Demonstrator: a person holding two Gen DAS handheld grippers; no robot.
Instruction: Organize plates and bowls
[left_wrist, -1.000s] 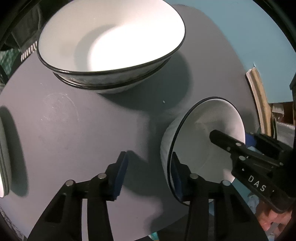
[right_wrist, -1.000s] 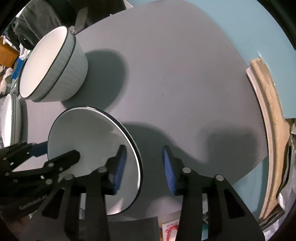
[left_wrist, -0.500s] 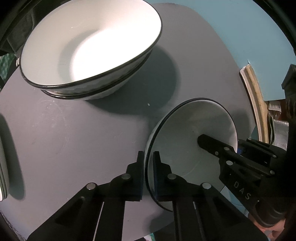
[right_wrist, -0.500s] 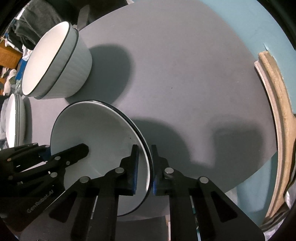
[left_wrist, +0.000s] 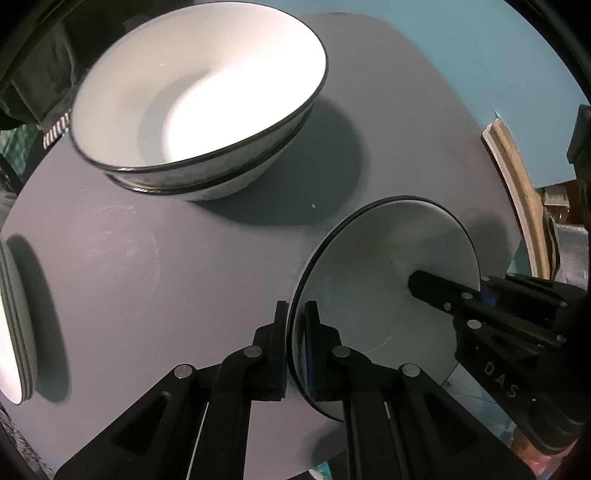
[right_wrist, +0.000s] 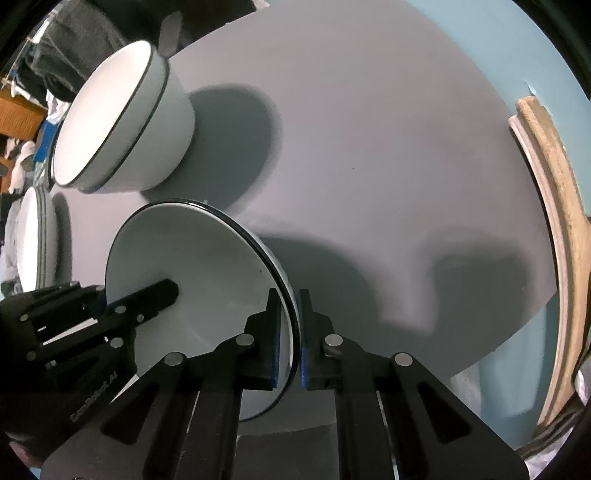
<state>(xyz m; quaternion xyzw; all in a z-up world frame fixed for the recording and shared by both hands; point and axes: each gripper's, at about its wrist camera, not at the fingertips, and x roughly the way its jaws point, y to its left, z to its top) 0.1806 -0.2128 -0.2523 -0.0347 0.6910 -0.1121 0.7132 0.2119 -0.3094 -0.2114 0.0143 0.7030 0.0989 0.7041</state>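
A small white bowl with a black rim is held between both grippers above the grey round table. My left gripper is shut on its left rim. My right gripper is shut on the opposite rim, and the bowl also shows in the right wrist view. The right gripper shows in the left wrist view, the left gripper in the right wrist view. A stack of two larger white bowls stands behind, also in the right wrist view.
A stack of white plates sits at the table's left edge, also in the right wrist view. A wooden curved piece lies beyond the table's right edge on the teal floor.
Both grippers closed from open onto the small bowl's opposite rims. The bowl has lifted and shifted slightly; the stacked bowls have not moved.
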